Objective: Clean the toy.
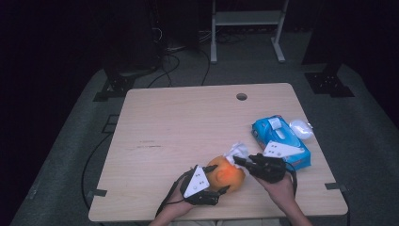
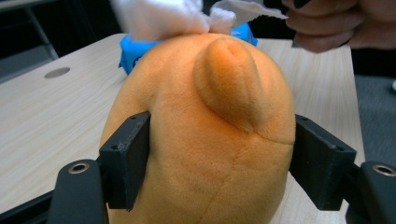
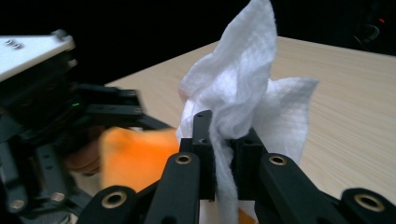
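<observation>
Hands are coming in from the near edge of the bench (image 1: pixel 188 117), each carrying a gripper. Nearest, the left gripper (image 1: pixel 221 190) is sitting at the front of the bench with its jaws standing on either side of an orange plush toy (image 1: pixel 227 173); in the left gripper view the toy (image 2: pixel 205 135) is filling the gap between them, the left jaw lying against the plush and the right one just beside it, and whether they are pressing in I cannot tell. Just beyond, the right gripper (image 1: pixel 239 162) is reaching in from the right, its jaws pressed together and pinching a crumpled white wipe (image 1: pixel 236 150), which is resting on the top of the toy. The right gripper view is showing the wipe (image 3: pixel 243 98) rising out of the clamped jaws. Farther back on the right, a blue wipes pack (image 1: pixel 277 136) is lying flat on the bench, with a small white round thing (image 1: pixel 300 128) just beside its far end.
</observation>
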Available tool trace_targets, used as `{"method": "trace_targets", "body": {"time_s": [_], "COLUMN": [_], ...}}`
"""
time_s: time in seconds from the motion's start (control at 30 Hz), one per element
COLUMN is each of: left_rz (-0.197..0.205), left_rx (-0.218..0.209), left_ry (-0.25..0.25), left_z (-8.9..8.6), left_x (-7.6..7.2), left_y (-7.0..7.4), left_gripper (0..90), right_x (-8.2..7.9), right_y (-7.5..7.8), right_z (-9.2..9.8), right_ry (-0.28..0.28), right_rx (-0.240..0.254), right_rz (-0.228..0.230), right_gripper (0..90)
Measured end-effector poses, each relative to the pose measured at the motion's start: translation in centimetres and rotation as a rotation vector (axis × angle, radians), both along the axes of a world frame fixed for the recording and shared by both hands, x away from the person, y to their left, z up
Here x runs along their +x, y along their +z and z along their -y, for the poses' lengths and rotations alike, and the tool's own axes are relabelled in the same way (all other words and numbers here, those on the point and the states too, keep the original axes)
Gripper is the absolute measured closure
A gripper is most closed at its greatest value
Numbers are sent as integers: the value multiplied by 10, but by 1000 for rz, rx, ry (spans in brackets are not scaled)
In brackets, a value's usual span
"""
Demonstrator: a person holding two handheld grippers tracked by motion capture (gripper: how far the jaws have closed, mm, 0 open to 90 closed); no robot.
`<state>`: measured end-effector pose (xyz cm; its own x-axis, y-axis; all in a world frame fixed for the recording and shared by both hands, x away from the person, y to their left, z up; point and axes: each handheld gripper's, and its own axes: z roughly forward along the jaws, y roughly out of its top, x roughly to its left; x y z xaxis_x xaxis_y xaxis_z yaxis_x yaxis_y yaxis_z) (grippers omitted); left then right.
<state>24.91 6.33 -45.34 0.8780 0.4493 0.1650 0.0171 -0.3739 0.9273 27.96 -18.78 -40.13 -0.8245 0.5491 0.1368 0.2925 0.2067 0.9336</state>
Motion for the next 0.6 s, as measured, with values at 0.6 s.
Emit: {"method": "trace_targets", "body": {"time_s": [0.6], "left_rz": [-30], "left_rx": [-35], "left_ry": [31], "left_z": [-9], "left_x": [5], "left_y": [2], "left_gripper": [353], "right_x": [-8], "right_y": [6], "right_z": [-11], "right_ry": [66], "right_rx": [-59], "right_rz": [27], "right_gripper": [816]}}
